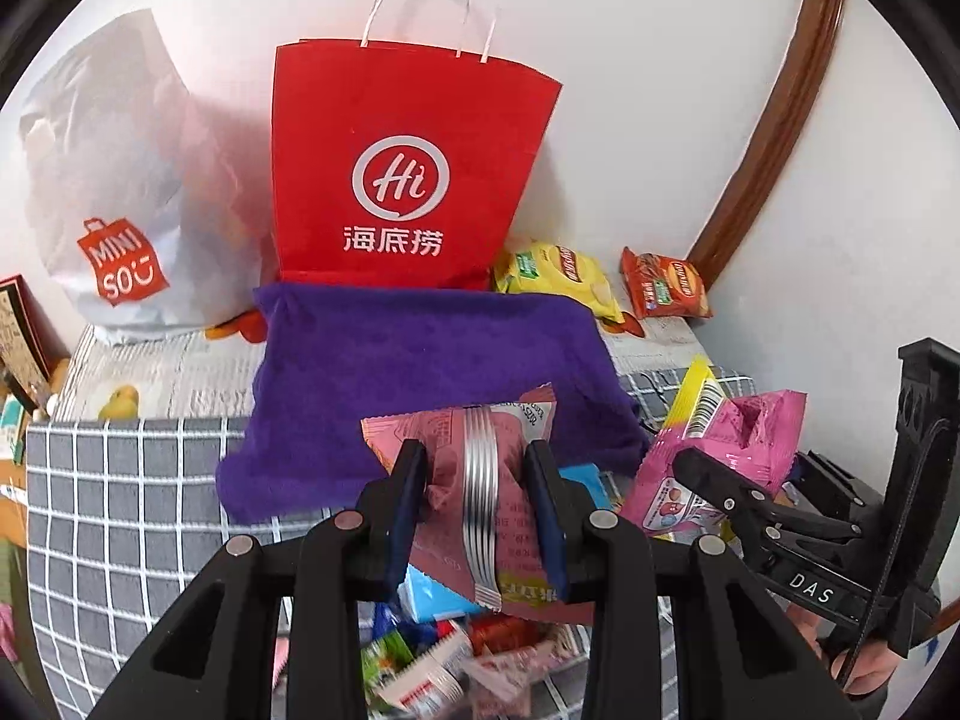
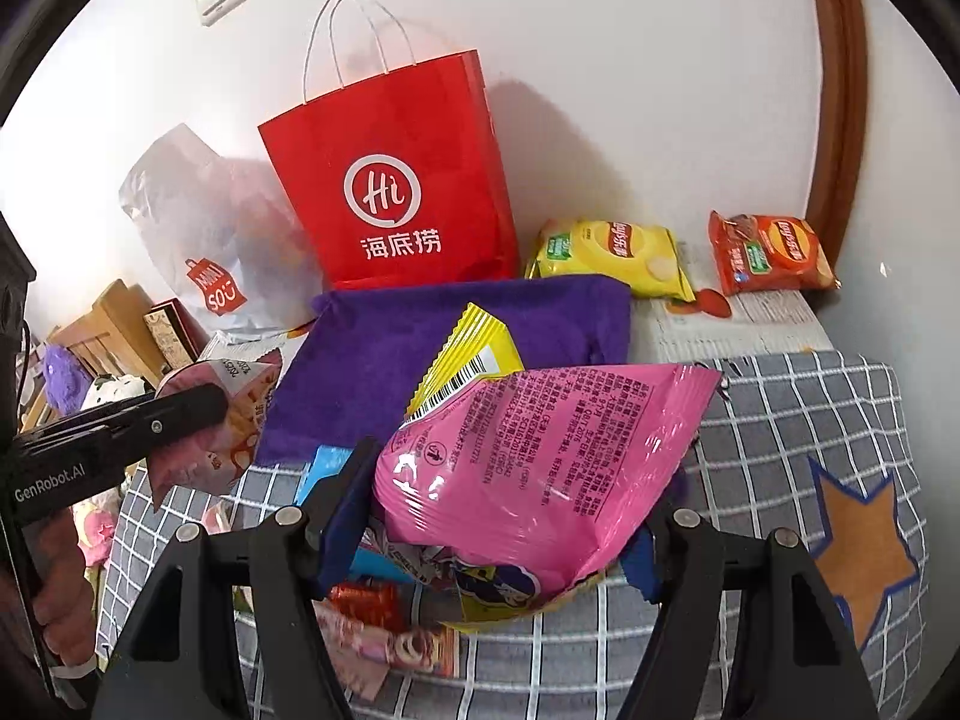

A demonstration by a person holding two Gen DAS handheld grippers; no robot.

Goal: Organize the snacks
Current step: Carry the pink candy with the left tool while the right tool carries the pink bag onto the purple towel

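Dusty-pink snack packet point(image 1: 480, 480) pinched across its middle in my left hand-held gripper point(image 1: 477, 498), jaws closed tight on it, lifted off the bed. Big pink snack bag point(image 2: 540, 462) clamped in my right hand-held gripper point(image 2: 504, 516), jaws wide but pressing its puffed sides; a yellow packet point(image 2: 468, 354) shows just behind it, can't tell if it's caught too. Loose snack pile point(image 1: 432, 654) below both, near bed's front edge. Purple cloth point(image 1: 420, 354) mid-bed; red paper bag point(image 1: 408, 162) upright behind it at the wall edge. Yellow chip bag point(image 2: 612, 252) & orange chip bag point(image 2: 768, 252) at back-right corner. Probably carrying both toward the red bag. To do well: keep pkts level, clear the handles, don't crush the puffed bag, one in at a time.
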